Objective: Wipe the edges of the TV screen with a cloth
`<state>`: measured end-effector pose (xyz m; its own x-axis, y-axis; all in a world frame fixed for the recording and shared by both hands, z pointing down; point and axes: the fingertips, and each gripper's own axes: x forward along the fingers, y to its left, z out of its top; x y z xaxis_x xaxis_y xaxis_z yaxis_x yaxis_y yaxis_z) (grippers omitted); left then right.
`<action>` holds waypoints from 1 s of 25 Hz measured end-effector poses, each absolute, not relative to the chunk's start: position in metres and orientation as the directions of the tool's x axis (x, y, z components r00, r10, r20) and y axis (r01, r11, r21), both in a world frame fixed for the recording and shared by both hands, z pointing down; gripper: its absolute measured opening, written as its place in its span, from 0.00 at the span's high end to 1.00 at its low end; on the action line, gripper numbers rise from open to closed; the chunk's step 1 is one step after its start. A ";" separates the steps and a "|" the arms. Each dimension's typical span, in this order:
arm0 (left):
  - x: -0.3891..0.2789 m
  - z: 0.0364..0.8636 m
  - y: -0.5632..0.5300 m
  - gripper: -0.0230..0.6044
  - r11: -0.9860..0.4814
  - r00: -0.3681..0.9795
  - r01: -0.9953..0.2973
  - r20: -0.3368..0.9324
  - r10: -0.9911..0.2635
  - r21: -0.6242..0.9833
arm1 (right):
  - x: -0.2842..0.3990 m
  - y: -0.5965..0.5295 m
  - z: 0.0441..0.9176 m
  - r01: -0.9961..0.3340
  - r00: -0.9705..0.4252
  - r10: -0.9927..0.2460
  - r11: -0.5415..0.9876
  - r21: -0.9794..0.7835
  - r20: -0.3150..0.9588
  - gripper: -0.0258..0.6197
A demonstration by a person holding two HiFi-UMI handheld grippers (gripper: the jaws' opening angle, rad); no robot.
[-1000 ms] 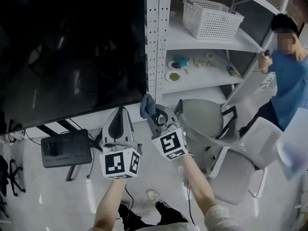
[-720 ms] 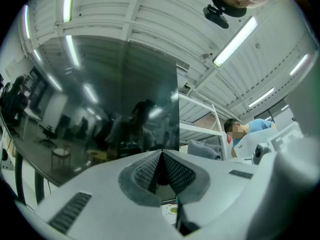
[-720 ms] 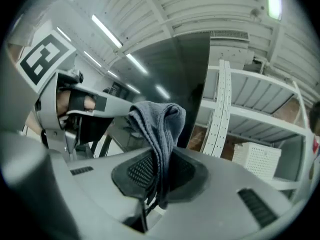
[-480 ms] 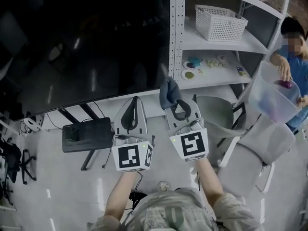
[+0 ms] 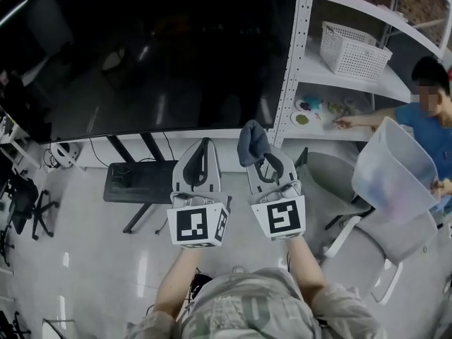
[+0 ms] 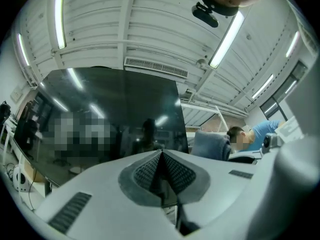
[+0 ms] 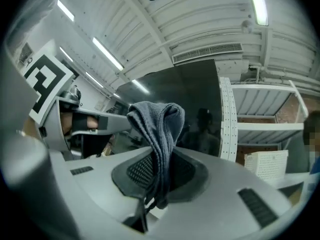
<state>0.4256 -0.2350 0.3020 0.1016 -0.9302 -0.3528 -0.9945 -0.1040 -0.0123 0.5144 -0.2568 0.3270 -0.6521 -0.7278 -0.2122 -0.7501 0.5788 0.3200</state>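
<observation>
A large black TV screen (image 5: 155, 55) fills the upper left of the head view, on a stand. My right gripper (image 5: 256, 149) is shut on a folded grey-blue cloth (image 5: 251, 141), just below the screen's lower right corner; the cloth (image 7: 159, 129) sticks up between the closed jaws in the right gripper view, with the TV screen (image 7: 190, 104) behind it. My left gripper (image 5: 203, 147) is shut with nothing in it, beside the right one, below the screen's bottom edge. The left gripper view faces the TV screen (image 6: 105, 119).
A white perforated shelf rack (image 5: 300, 55) stands right of the TV, holding a white basket (image 5: 353, 48) and small items. A person in blue (image 5: 431, 119) holds a clear bin (image 5: 392, 171) at right. Grey chairs (image 5: 381, 253) and a black box (image 5: 134, 182) sit on the floor.
The view has shifted so the TV and rack moved right in frame. Both grippers stay shut side by side; the cloth stays held. The person at right now reaches to the shelf.
</observation>
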 end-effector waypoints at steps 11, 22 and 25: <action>0.434 0.352 -0.276 0.94 -0.149 0.140 -0.989 -0.269 -0.953 0.014 | 0.601 -0.427 0.468 -0.939 -0.340 -0.940 0.341 0.049 0.026 0.88; 0.361 0.426 -0.308 0.94 -0.106 0.099 -0.993 -0.105 -0.989 0.060 | 0.559 -0.466 0.542 -0.950 -0.308 -0.947 0.301 -0.078 0.096 0.88; 0.333 0.431 -0.311 0.94 -0.089 0.082 -0.993 -0.092 -0.992 0.078 | 0.537 -0.462 0.538 -0.950 -0.313 -0.945 0.312 -0.026 0.094 0.88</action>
<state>0.3332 -0.3107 0.4314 0.0815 -0.9924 -0.0922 -0.9930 -0.0888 0.0781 0.5369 -0.4615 0.5385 -0.3127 -0.9452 0.0937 -0.9498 0.3117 -0.0256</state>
